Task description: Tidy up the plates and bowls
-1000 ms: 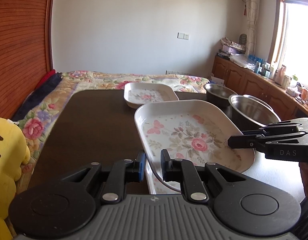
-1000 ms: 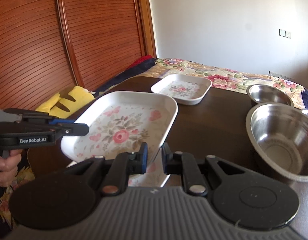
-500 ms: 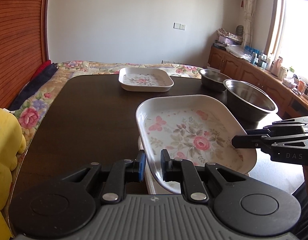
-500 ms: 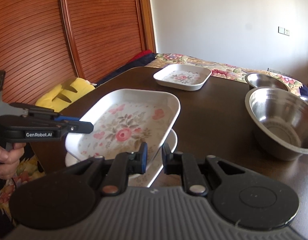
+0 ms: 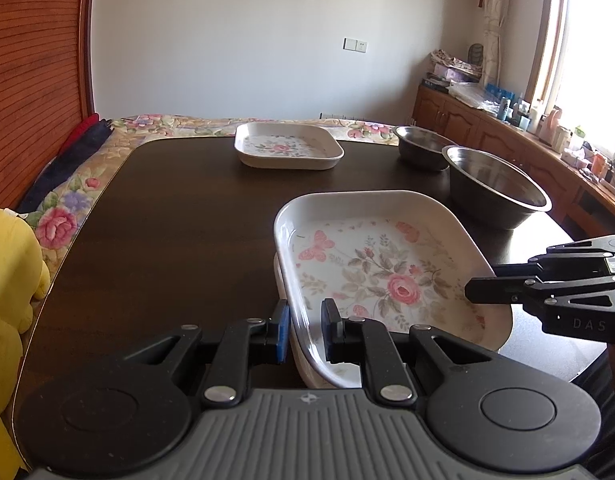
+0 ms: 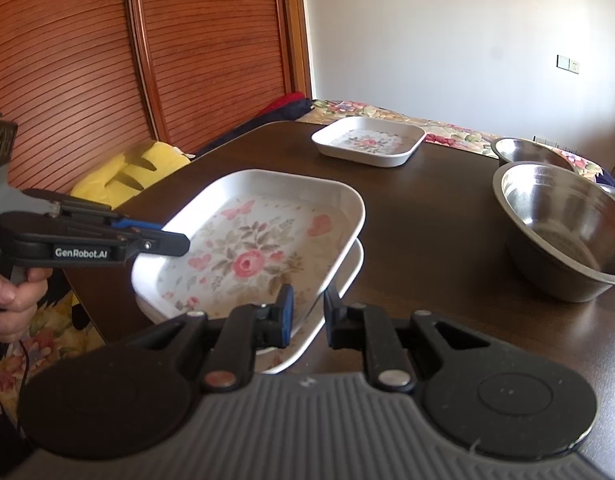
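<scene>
A white floral plate (image 5: 379, 276) (image 6: 247, 252) hangs slightly tilted just over a matching lower plate (image 5: 281, 280) (image 6: 349, 276) on the dark table (image 5: 179, 216). My left gripper (image 5: 305, 334) is shut on the upper plate's near-left rim, and its fingers (image 6: 175, 242) reach in from the left in the right wrist view. My right gripper (image 6: 307, 316) is shut on the opposite rim. A third floral plate (image 5: 287, 148) (image 6: 369, 142) sits at the far side. A large steel bowl (image 5: 495, 196) (image 6: 563, 224) and a small steel bowl (image 5: 421, 148) (image 6: 527, 150) stand to the right.
A yellow plush toy (image 5: 7, 280) (image 6: 135, 172) lies off the table's left edge. A bed with a floral cover (image 5: 147, 128) runs behind the table. Wooden cabinets (image 5: 507, 136) with clutter line the right wall. A person's hand (image 6: 11, 296) holds the left gripper.
Both grippers have come down with the floral plate, which now sits almost on the lower plate. The far plate and bowls have not moved.
</scene>
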`<state>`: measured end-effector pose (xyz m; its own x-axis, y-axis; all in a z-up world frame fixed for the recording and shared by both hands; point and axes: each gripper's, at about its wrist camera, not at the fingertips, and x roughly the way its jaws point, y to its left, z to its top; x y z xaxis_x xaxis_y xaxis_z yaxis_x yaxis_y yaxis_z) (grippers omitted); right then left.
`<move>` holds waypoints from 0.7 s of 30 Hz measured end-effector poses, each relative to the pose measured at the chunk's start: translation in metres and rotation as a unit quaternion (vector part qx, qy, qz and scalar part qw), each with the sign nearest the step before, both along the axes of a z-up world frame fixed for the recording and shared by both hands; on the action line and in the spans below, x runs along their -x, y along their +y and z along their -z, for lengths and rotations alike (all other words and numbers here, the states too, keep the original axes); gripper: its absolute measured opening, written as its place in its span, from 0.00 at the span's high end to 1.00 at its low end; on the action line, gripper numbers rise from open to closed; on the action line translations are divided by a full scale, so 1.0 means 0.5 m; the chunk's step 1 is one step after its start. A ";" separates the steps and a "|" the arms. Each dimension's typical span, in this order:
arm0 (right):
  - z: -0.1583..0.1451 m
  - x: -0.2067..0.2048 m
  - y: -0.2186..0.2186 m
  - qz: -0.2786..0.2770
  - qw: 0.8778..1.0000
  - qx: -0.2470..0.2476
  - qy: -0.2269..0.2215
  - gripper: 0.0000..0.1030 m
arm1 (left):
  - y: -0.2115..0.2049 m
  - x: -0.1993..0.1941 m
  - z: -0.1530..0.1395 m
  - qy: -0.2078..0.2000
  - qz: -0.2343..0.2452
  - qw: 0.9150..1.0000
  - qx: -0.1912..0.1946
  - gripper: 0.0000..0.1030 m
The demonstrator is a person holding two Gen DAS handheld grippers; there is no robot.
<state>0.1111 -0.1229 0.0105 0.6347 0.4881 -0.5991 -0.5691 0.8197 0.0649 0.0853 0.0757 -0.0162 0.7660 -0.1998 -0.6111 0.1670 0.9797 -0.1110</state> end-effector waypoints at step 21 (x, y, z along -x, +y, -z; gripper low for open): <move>0.009 0.005 -0.004 0.007 1.000 -0.001 0.008 0.80 | -0.010 -0.008 0.007 0.003 0.002 1.000 -0.013 0.78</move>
<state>0.1087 -0.1251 0.0059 0.6320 0.4794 -0.6089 -0.5556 0.8280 0.0752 0.0894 0.0706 -0.0196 0.7614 -0.1869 -0.6207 0.1707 0.9815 -0.0862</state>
